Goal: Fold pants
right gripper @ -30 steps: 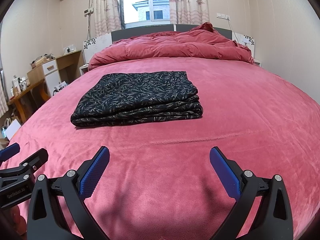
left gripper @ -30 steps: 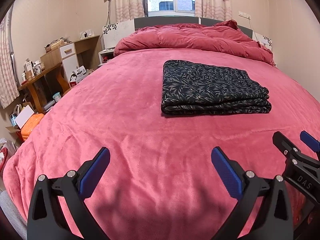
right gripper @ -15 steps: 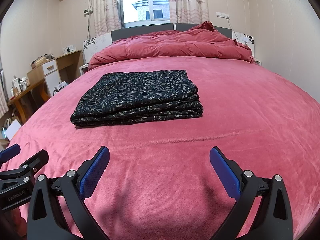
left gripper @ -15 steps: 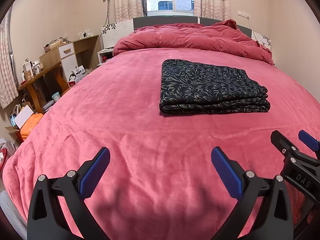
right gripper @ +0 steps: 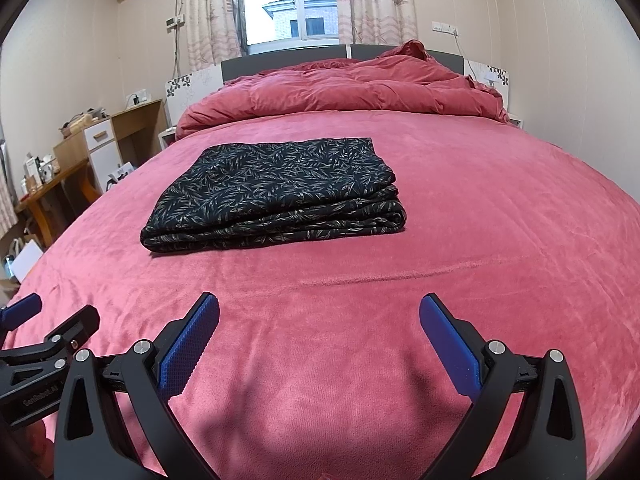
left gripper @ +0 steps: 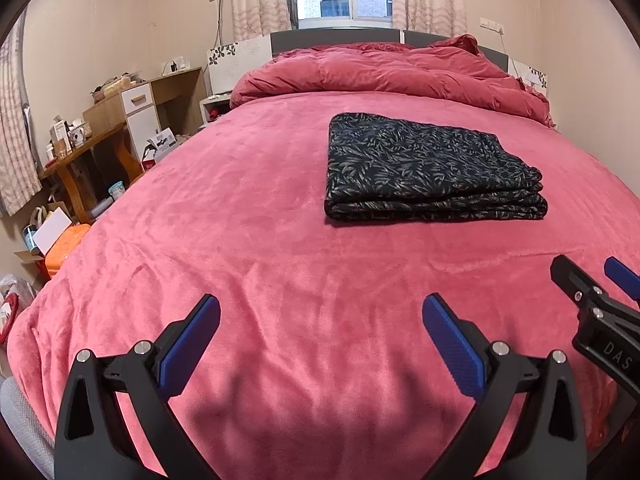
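Dark leaf-print pants (left gripper: 428, 168) lie folded into a flat rectangle of several layers in the middle of the pink bed (left gripper: 240, 240); the right wrist view shows the same pants (right gripper: 276, 192) ahead and slightly left. My left gripper (left gripper: 320, 340) is open over the bed's near part, well short of the pants, holding nothing. My right gripper (right gripper: 320, 340) is open too, empty, at the same distance. Each camera catches the other gripper at its frame edge: the right gripper (left gripper: 600, 300) and the left gripper (right gripper: 44, 332).
A bunched red duvet (left gripper: 392, 72) lies along the grey headboard (right gripper: 288, 60). Left of the bed stand a cluttered wooden desk (left gripper: 80, 152), a white drawer unit (left gripper: 140, 120), boxes and an orange bag (left gripper: 64, 244) on the floor. A curtained window (right gripper: 292, 4) is behind.
Both grippers have drawn back slightly from the pants and stay open. The pants have not moved.
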`<control>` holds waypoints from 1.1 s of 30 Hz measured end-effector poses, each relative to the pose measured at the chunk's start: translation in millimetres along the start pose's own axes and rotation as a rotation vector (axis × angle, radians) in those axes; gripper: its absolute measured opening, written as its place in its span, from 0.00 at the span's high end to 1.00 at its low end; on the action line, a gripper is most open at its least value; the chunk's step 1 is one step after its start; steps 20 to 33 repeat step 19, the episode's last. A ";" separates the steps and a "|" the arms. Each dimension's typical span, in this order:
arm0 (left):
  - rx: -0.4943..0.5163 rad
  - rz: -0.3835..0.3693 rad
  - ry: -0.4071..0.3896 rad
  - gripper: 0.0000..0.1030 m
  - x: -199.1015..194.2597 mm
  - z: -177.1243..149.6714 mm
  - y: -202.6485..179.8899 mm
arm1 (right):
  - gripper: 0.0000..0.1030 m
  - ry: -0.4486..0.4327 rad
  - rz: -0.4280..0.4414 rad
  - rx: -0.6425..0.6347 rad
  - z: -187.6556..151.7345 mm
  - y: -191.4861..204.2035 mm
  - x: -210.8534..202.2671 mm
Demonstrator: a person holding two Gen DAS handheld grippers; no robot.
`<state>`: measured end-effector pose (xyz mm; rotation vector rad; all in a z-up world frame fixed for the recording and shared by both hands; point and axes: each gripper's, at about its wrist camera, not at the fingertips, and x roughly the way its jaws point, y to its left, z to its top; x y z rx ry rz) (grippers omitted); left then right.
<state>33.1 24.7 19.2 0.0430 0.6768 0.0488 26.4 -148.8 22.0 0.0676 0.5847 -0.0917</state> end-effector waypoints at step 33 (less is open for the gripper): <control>0.002 -0.029 0.075 0.02 19.5 -5.8 -1.2 | 0.04 0.058 -0.044 0.011 -3.2 1.0 13.2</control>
